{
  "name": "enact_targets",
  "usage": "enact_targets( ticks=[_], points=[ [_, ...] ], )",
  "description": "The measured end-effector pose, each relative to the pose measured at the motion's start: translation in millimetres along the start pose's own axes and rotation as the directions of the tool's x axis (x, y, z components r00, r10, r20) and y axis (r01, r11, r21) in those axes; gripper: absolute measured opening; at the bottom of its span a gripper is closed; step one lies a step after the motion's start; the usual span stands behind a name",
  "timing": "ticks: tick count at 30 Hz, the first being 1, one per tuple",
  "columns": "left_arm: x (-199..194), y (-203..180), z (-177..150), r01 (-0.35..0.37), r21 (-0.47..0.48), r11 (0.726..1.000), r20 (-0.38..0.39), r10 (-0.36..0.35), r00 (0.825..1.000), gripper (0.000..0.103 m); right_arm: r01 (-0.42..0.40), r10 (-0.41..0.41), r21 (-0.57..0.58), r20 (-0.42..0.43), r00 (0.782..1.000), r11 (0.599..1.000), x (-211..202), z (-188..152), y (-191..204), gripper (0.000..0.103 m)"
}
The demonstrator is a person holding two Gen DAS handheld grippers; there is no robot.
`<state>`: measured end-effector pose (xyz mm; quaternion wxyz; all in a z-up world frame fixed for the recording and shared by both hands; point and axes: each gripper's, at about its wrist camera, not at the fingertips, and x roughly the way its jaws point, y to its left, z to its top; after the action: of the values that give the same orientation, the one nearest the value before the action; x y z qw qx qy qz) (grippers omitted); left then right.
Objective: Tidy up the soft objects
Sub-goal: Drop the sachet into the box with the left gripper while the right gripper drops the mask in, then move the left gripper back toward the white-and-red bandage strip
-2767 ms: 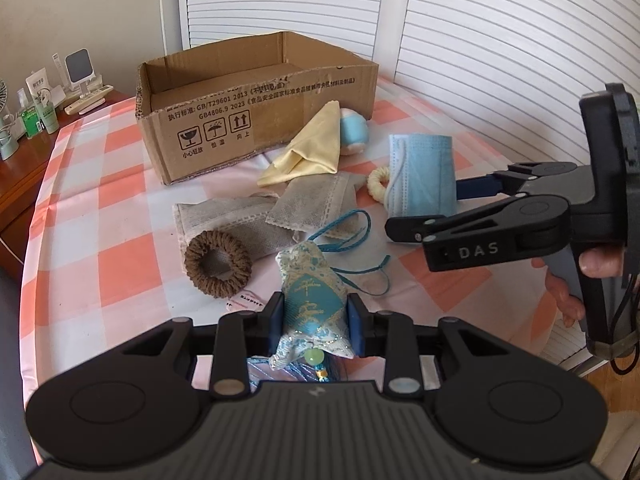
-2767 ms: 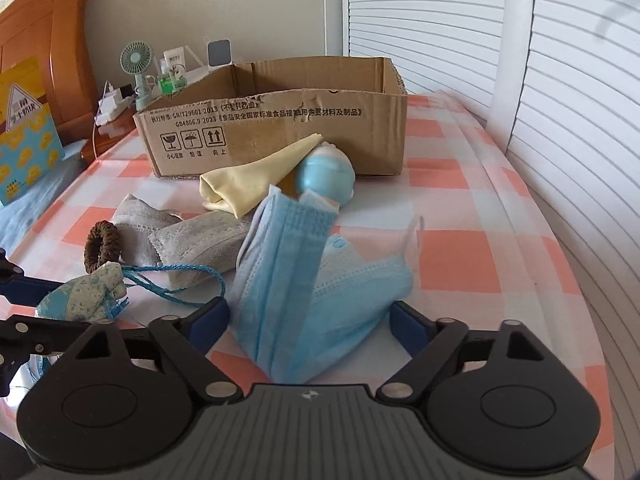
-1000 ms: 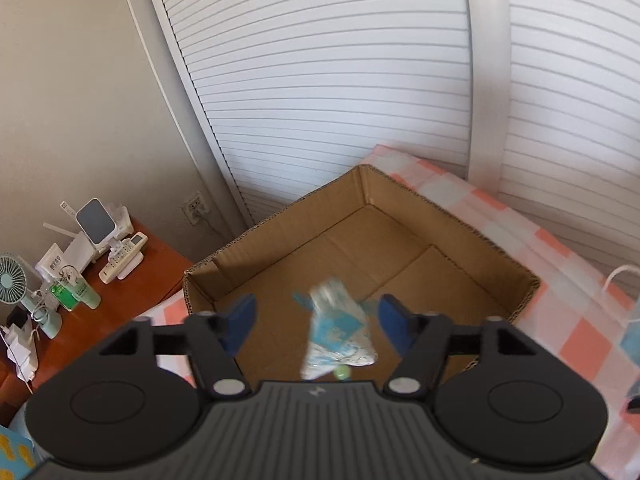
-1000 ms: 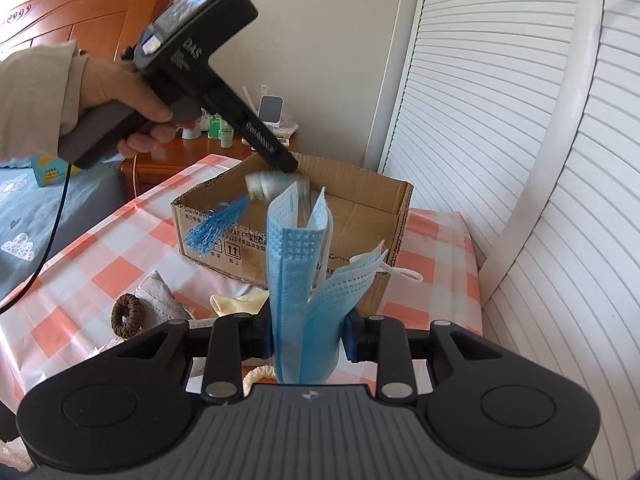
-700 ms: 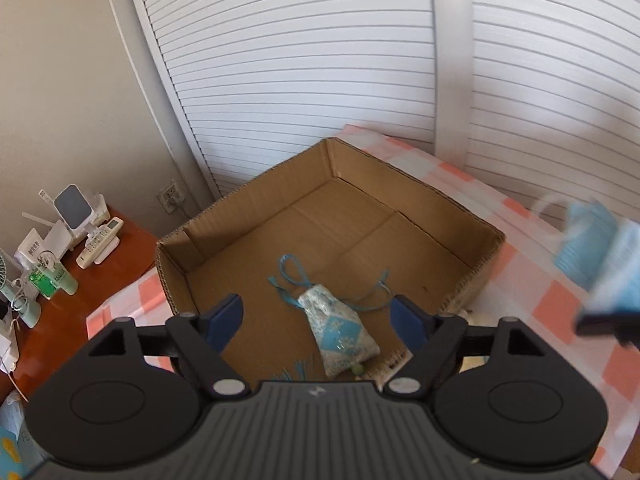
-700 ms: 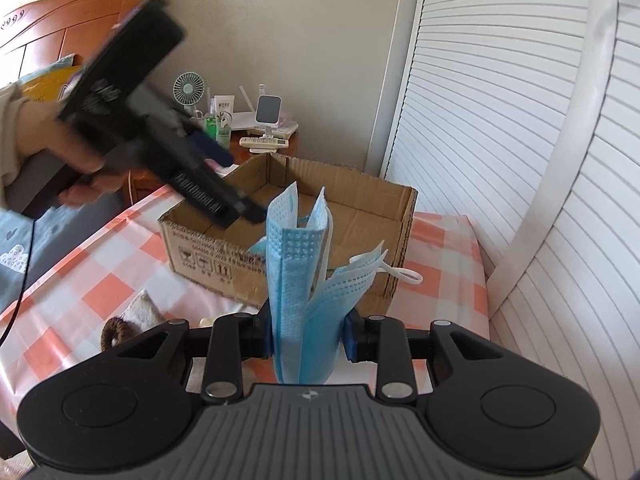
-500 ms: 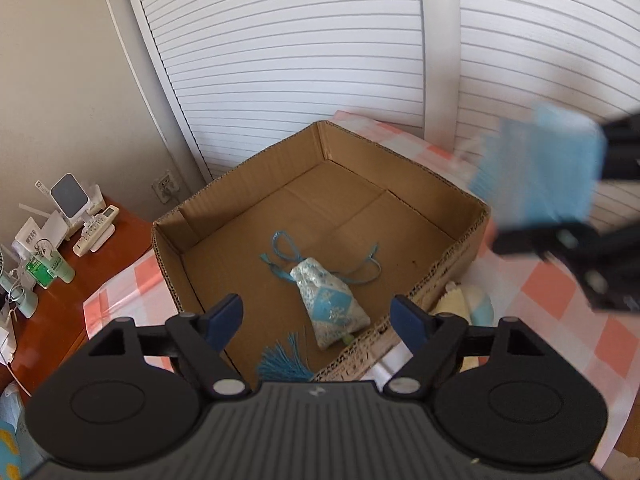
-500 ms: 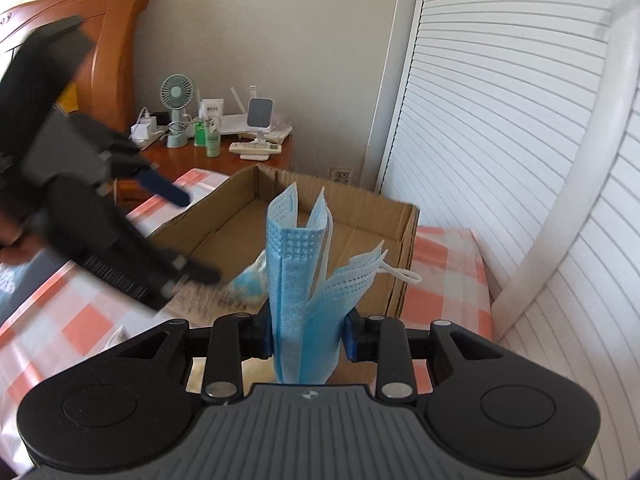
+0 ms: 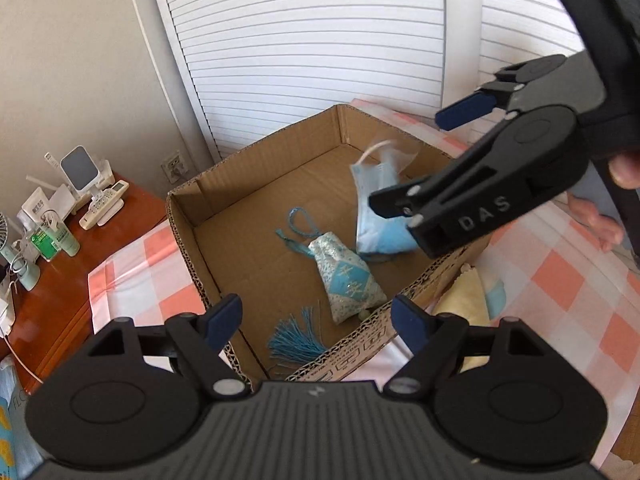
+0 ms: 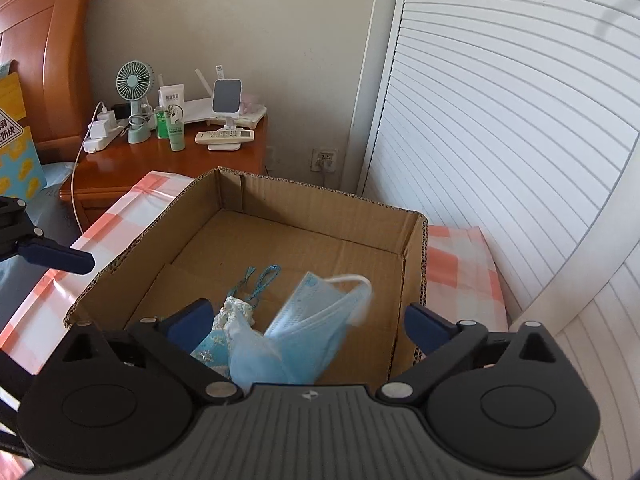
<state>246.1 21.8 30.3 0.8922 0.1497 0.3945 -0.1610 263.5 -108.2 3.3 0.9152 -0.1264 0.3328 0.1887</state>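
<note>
An open cardboard box [image 9: 188, 216] [image 10: 414, 264] stands on the checked tablecloth. Inside lies a blue and white sachet [image 9: 346, 276] [image 10: 224, 334] with a cord and a blue tassel [image 9: 294, 340]. A blue face mask [image 9: 378, 216] [image 10: 304, 340] drops loose into the box beside the sachet, blurred. My left gripper [image 9: 316, 316] is open and empty above the box's near edge. My right gripper [image 10: 306, 322] is open and empty above the box; it also shows in the left wrist view [image 9: 434, 160].
A yellow cloth [image 9: 466, 296] and a pale blue round item [image 9: 496, 290] lie on the tablecloth [image 9: 560, 280] outside the box. A wooden nightstand [image 10: 168, 160] holds a fan [image 10: 134, 80], bottles and a remote. White louvred doors [image 10: 500, 140] stand behind.
My right gripper moved over the box, opened and let go of the face mask, which now falls into the box. My left gripper stays open above the box.
</note>
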Motion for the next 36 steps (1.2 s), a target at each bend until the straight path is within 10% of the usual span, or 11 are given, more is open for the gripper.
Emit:
enact_targets(
  ticks=[19, 36],
  points=[
    [-38, -26, -21, -0.03, 0.004, 1.0, 0.01, 0.03, 1.0, 0.095, 0.037, -0.033, 0.086, -0.047, 0.998, 0.996, -67, -60, 13, 0.103],
    [-67, -63, -103, -0.055, -0.12, 0.991, 0.042, 0.061, 0.997, 0.096, 0.072, -0.064, 0.184, -0.052, 0.997, 0.98, -90, -142, 20, 0.103]
  ],
)
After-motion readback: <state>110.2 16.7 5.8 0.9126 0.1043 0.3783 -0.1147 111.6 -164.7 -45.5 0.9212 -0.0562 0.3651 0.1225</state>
